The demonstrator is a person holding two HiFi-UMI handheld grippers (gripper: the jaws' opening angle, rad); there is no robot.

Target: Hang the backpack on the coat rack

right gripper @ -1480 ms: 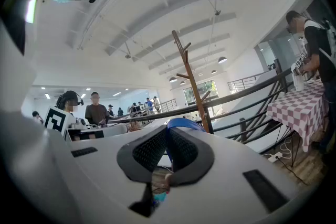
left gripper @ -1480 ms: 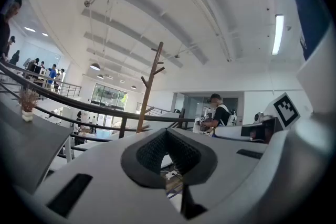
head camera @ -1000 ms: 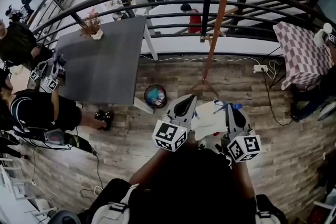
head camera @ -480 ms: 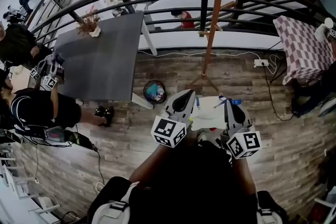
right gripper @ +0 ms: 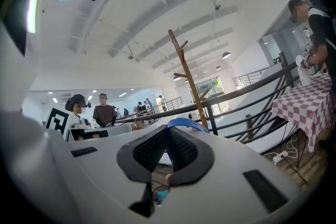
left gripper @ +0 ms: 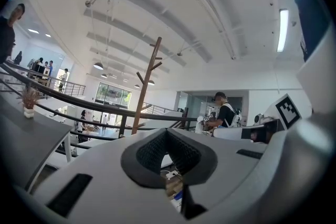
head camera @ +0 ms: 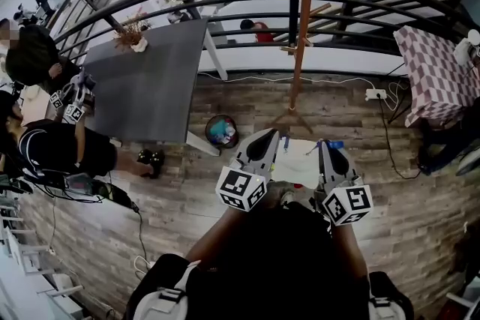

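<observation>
Presently advise, with right tongs [right gripper: 167, 138] pinched on the blue loop [right gripper: 182, 121] of the white backpack [head camera: 298, 165] and left tongs [left gripper: 167, 139] shut, apparently empty, raising that loop above a peg of the coat rack [head camera: 300, 34], well ahead, before lowering.

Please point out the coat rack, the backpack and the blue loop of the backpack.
coat rack [head camera: 300, 34], head view, on the middle of its wooden pole.
backpack [head camera: 298, 165], head view, on its white body.
blue loop [right gripper: 184, 121], right gripper view, on the top of its arc.
</observation>
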